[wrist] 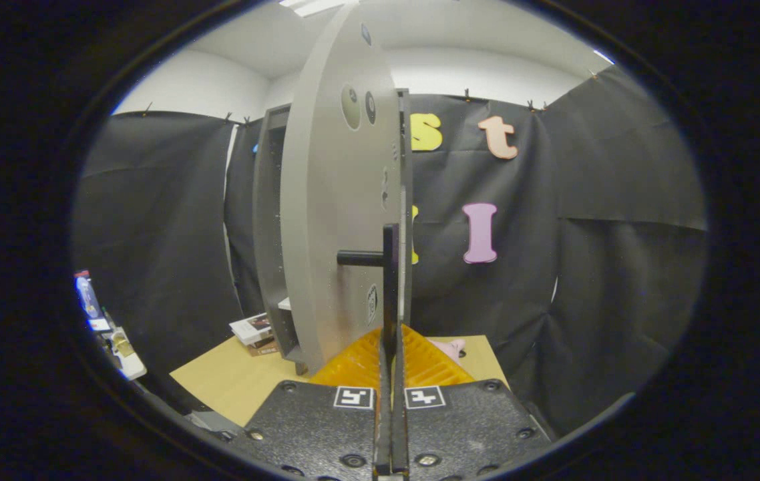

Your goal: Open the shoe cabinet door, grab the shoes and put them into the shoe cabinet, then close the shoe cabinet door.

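My gripper (pixel 391 351) pointed level and straight ahead, its body squared beneath the camera. My two fingers (pixel 363 364) were drawn nearly together, with only a thin dark bar, the handle (pixel 389 280), standing upright in the slit between them. Both jaws pressed its flat sides.

The shoe cabinet (pixel 272 227) and its door (pixel 333 214) are plain grey, and the door handle (pixel 390 294) is black. The table (pixel 233 381) is pale tan wood. The shoe (pixel 450 348) beyond the gripper (pixel 390 354) is pink.
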